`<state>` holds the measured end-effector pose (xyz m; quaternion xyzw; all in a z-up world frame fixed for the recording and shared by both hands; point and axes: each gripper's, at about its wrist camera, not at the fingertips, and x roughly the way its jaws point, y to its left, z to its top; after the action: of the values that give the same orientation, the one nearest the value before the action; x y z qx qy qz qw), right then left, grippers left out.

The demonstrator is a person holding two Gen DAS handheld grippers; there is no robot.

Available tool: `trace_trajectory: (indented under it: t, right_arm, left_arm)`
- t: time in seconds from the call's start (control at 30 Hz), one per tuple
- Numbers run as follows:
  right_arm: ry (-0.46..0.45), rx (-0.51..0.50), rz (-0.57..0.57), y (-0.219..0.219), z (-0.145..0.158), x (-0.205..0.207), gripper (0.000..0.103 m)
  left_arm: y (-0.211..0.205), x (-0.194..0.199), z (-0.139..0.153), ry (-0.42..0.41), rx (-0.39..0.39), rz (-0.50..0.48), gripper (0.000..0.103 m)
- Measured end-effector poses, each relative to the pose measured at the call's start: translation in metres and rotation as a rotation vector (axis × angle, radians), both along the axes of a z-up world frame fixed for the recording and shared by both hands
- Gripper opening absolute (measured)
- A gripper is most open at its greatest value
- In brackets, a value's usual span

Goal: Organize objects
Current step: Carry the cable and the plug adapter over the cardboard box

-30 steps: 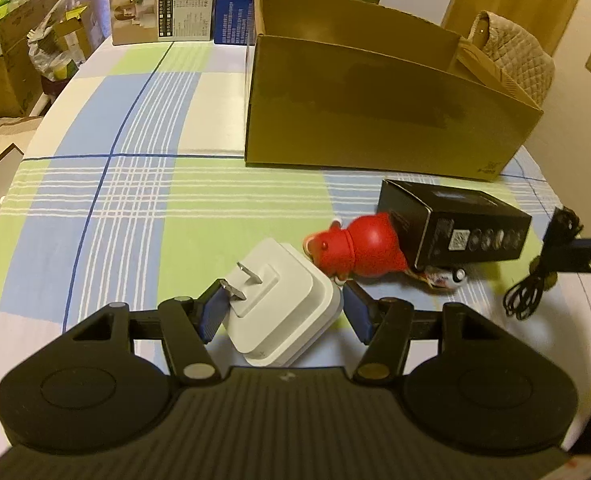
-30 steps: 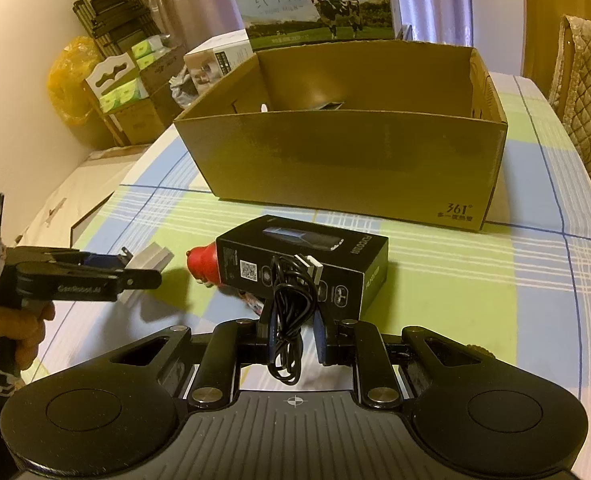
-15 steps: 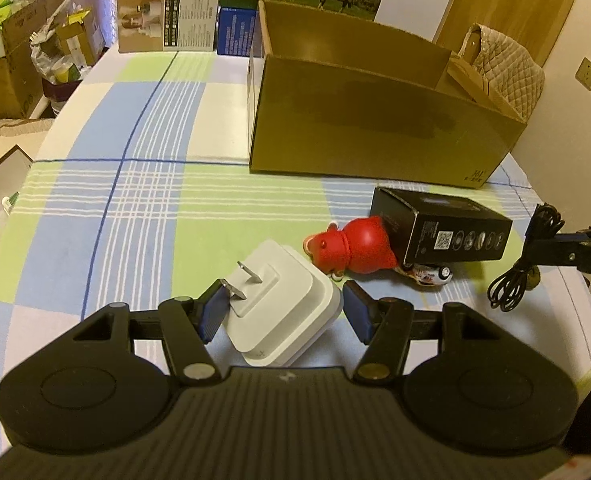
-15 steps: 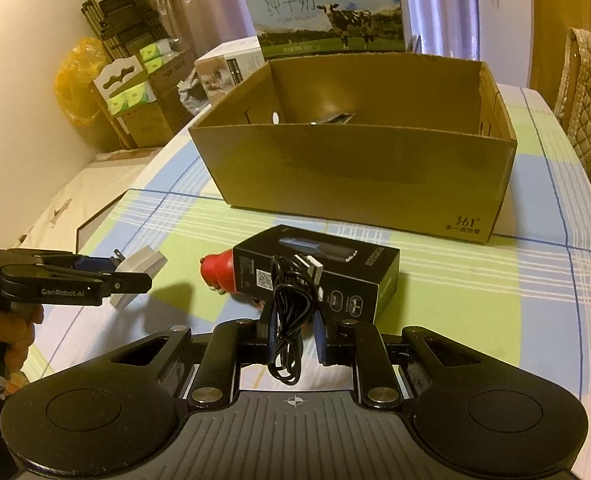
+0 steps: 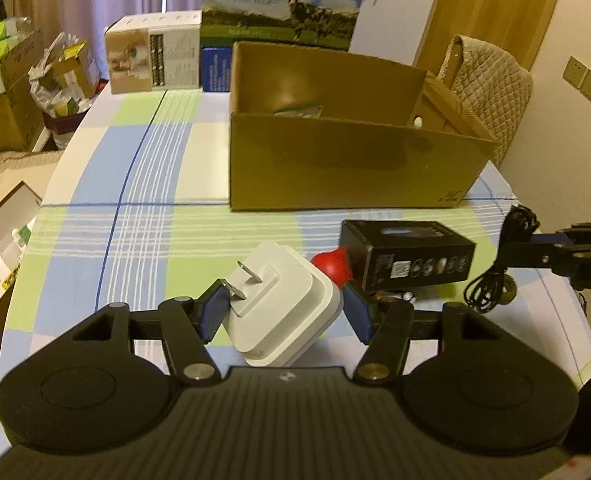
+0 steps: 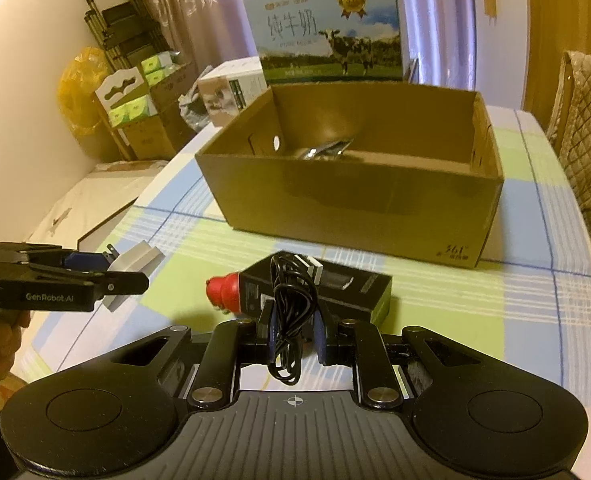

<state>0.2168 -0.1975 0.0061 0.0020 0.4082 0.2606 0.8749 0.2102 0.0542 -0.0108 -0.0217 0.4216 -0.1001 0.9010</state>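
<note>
Both grippers have risen since a second ago and now look into the cardboard box (image 5: 347,160), lifting their loads off the bench (image 5: 143,216). The left gripper (image 5: 283,312) has its jaws closed on the white plug (image 5: 283,308). The right gripper (image 6: 293,336) has its jaws clamped on the coiled black cable (image 6: 291,312), above the black box (image 6: 335,292) and red toy (image 6: 223,292) on the bench.

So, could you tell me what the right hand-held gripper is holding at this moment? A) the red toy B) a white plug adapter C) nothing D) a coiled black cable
D: in the right wrist view the right hand-held gripper is shut on the black cable, whose coil hangs between its fingers; the white adapter sits in the left hand-held gripper.
</note>
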Motion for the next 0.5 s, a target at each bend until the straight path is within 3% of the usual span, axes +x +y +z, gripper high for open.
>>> trace_trajectory:
  t: [0.5]
  right_arm:
    - [-0.055, 0.007, -0.022, -0.007, 0.035, 0.022, 0.015]
  left_arm:
    - [-0.033, 0.023, 0.051, -0.082, 0.004, -0.06, 0.057]
